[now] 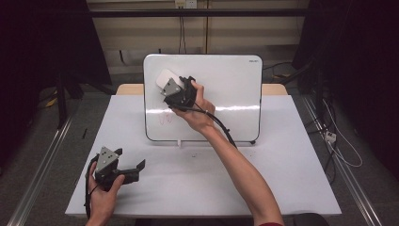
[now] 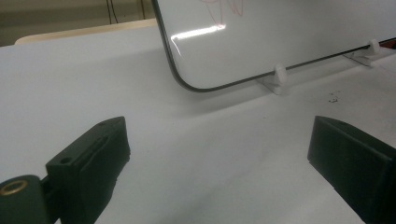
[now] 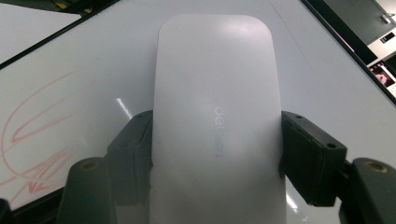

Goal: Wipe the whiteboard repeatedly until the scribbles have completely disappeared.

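A whiteboard (image 1: 226, 84) stands propped on the white table, with faint red scribbles (image 1: 165, 117) at its lower left. My right gripper (image 1: 173, 88) is raised in front of the board's upper left and is shut on a white board eraser (image 1: 165, 79). In the right gripper view the eraser (image 3: 217, 116) sits upright between the two black jaws, against the whiteboard (image 3: 93, 70), with the red scribbles (image 3: 37, 126) to its left. My left gripper (image 1: 131, 162) rests on the table at the front left, open with nothing between its jaws; ahead of it is the whiteboard's (image 2: 280, 37) lower corner.
The board rests on small white clip feet (image 2: 279, 77) near its bottom edge. A few dark specks (image 2: 333, 98) lie on the table in front of it. Dark curtains and cables surround the table (image 1: 291, 179).
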{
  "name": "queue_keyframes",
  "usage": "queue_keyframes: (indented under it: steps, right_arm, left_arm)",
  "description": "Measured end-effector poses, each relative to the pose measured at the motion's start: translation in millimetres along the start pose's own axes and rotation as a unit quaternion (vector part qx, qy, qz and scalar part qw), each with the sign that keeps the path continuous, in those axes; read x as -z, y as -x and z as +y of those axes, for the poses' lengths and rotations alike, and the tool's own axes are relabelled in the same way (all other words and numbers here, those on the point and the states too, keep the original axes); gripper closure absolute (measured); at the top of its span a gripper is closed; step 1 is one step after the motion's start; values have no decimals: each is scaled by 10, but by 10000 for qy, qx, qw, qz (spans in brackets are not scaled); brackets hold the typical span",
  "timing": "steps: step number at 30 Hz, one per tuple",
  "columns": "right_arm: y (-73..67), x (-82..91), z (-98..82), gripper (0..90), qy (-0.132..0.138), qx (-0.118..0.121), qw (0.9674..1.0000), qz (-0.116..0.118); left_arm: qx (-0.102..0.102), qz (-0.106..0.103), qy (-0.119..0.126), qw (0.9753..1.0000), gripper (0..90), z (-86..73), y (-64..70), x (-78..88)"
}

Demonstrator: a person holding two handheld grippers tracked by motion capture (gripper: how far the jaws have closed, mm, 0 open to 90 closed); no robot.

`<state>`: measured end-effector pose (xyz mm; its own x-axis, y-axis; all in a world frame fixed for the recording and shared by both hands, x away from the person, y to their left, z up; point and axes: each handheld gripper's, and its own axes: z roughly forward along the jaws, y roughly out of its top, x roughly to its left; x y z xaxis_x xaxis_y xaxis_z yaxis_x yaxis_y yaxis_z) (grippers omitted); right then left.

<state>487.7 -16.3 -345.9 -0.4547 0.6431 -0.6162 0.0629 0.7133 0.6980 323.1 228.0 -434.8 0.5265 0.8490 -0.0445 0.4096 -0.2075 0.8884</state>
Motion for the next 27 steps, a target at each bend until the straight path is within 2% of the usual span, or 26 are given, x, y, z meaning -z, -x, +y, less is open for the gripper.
queue_keyframes:
  steps: [3, 5, 9, 11, 22, 27]
  right_arm:
    - [-26, 15, -13, 316, 27, -43, 10000, -82]
    - [-56, 24, -32, 316, 70, -2, 10000, -41]
    - [-223, 30, -74, 317, 89, 153, 9998, 33]
    - [-280, 35, -98, 317, 102, 85, 9999, 96]
    - [-644, 120, -214, 317, 193, 454, 9983, 307]
    - [-618, 117, -208, 317, 188, 490, 9980, 354]
  left_arm:
    - [2, 8, -10, 10000, 54, 3, 5, -11]
    - [-26, 1, -20, 10000, 54, 6, 18, -21]
    - [-51, -18, -27, 10000, 54, 8, 29, -24]
    - [-40, -12, -18, 10000, 54, 6, 25, -18]
    - [-33, 7, -19, 10000, 54, 5, 17, -21]
    - [-41, 4, -29, 10000, 54, 0, 12, -17]
